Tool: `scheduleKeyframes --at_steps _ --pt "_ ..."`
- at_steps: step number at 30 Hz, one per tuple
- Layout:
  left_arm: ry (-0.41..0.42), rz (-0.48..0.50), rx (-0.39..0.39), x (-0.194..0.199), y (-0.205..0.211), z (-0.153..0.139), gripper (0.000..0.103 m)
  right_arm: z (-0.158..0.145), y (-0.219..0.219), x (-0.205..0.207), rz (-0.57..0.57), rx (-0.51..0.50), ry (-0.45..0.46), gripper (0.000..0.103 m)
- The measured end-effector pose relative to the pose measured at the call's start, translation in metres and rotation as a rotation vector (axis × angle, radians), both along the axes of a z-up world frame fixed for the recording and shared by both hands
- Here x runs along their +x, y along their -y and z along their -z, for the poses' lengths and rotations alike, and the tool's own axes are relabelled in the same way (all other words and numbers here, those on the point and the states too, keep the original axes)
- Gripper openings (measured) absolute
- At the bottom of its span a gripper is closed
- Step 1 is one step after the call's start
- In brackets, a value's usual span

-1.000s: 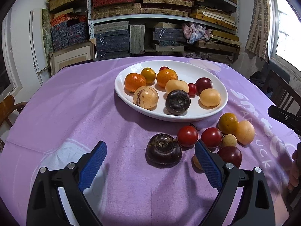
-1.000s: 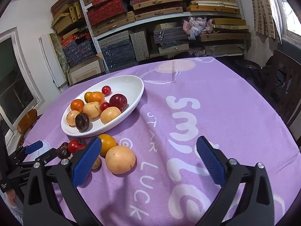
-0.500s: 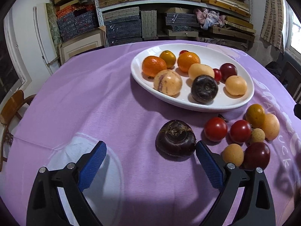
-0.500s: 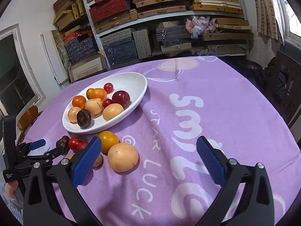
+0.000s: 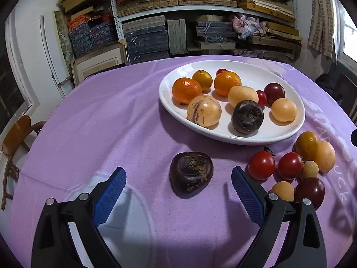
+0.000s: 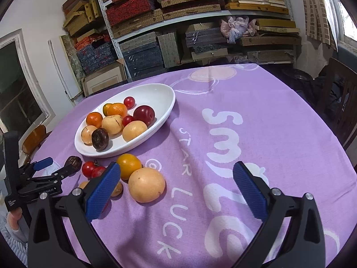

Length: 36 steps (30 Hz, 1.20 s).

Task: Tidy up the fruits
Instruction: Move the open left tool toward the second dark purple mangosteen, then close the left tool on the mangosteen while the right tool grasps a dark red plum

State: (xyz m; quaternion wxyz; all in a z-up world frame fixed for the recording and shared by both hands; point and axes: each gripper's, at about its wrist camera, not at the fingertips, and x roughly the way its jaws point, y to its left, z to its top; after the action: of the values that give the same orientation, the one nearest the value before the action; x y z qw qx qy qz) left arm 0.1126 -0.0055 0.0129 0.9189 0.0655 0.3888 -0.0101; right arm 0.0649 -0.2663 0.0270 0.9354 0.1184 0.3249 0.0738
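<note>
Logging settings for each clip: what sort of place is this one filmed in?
Probably a storeroom or workshop doubling as a dining spot, not a kitchen. Metal shelving is packed with stacked woven and fabric-covered boxes, and a round table under a purple tablecloth holds a white plate of fruit, with wooden chairs beside it.

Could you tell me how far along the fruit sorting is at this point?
Roughly halfway. Ten fruits already sit in the white plate. In hand: nothing yet, but the open left gripper is lined up on the dark purple fruit lying on the cloth. Left: that fruit plus the cluster beside the plate, including two red tomatoes and a large pale yellow fruit. The right gripper is open and empty.
</note>
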Motion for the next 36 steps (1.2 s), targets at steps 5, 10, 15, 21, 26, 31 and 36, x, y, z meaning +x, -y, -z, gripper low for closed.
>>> scheduleKeyframes --at_steps 5,10,15,21,26,31,36 --pt "-0.051 -0.071 -0.01 0.014 -0.011 0.007 0.096 0.0 0.001 0.001 -0.005 0.007 -0.006 0.099" --pt "-0.046 -0.147 -0.031 0.016 -0.037 0.005 0.097 0.0 -0.001 0.0 -0.016 0.009 -0.006 0.099" --pt "0.004 -0.068 -0.078 0.008 -0.037 -0.003 0.096 0.001 -0.002 0.0 -0.016 0.007 -0.009 0.099" --pt "-0.003 0.031 -0.057 0.009 -0.017 -0.002 0.089 0.001 -0.002 0.0 -0.018 0.008 -0.011 0.099" --pt "-0.059 0.049 -0.1 0.018 -0.018 0.005 0.066 0.002 -0.002 0.0 -0.018 0.007 -0.012 0.099" --pt "-0.068 0.033 -0.125 0.021 -0.023 0.007 0.053 0.003 -0.002 0.0 -0.019 0.006 -0.014 0.099" --pt "-0.069 0.042 -0.122 0.021 -0.021 0.007 0.046 0.004 -0.002 0.0 -0.024 0.004 -0.018 0.099"
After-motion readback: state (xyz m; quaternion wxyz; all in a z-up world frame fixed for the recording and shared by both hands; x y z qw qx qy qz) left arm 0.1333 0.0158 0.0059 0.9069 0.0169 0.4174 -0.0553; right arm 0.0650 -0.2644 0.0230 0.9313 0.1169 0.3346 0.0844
